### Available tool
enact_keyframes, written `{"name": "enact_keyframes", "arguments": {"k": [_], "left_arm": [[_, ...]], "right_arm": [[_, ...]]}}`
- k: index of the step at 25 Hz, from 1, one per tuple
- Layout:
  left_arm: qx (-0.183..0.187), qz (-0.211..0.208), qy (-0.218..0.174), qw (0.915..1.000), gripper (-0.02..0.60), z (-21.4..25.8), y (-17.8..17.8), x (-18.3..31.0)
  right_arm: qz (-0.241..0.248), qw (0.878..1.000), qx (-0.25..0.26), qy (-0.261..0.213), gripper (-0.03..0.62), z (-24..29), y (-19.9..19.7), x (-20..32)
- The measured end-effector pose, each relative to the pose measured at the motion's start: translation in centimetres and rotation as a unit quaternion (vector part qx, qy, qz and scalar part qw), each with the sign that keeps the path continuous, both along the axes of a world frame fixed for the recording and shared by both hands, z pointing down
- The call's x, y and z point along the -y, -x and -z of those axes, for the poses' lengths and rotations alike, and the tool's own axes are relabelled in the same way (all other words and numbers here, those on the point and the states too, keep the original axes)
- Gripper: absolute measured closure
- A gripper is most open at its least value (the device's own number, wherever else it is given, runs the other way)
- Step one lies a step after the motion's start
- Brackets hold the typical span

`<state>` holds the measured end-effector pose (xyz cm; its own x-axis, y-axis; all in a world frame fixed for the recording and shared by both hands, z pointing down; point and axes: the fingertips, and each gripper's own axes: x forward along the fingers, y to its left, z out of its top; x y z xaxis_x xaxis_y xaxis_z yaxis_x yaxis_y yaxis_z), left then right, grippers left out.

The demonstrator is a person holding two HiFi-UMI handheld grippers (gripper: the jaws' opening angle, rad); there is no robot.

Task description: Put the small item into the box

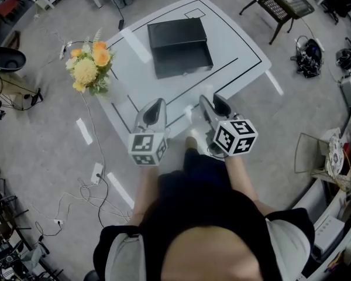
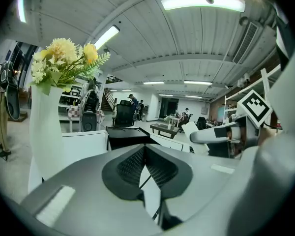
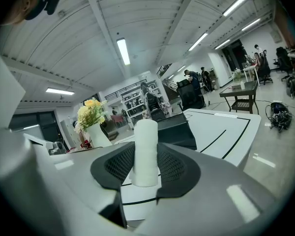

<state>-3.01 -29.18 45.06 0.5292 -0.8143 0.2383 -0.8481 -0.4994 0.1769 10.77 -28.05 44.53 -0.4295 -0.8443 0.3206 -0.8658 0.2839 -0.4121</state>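
A small white cylinder (image 3: 146,151) stands upright between the dark ribbed pads of my right gripper (image 3: 146,167), which is shut on it. The black box (image 1: 180,45) lies open on the white table (image 1: 234,51), beyond both grippers; the right gripper view shows this box (image 3: 176,129) straight ahead. In the head view my right gripper (image 1: 213,105) hovers over the table's near edge. My left gripper (image 1: 156,106) is beside it on the left. The pads of the left gripper (image 2: 145,154) meet at their tips with nothing between them. The box (image 2: 125,134) sits ahead of it.
A white vase of yellow and cream flowers (image 1: 90,66) stands at the table's left corner, close to my left gripper, and its vase (image 2: 44,136) fills the left of that view. Cables (image 1: 88,186) lie on the floor. A dark side table (image 1: 284,4) stands far right.
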Motion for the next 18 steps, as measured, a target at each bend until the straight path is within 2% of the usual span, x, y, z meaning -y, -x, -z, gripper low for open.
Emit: {"name": "enact_keyframes", "arguments": {"k": [18], "left_arm": [[-0.001,0.031,-0.003,0.9995,0.572,-0.9,-2.2,5.7]], "right_arm": [[0.026,0.999,-0.028,-0.014,0.456,-0.5,-2.6,6.0]]}}
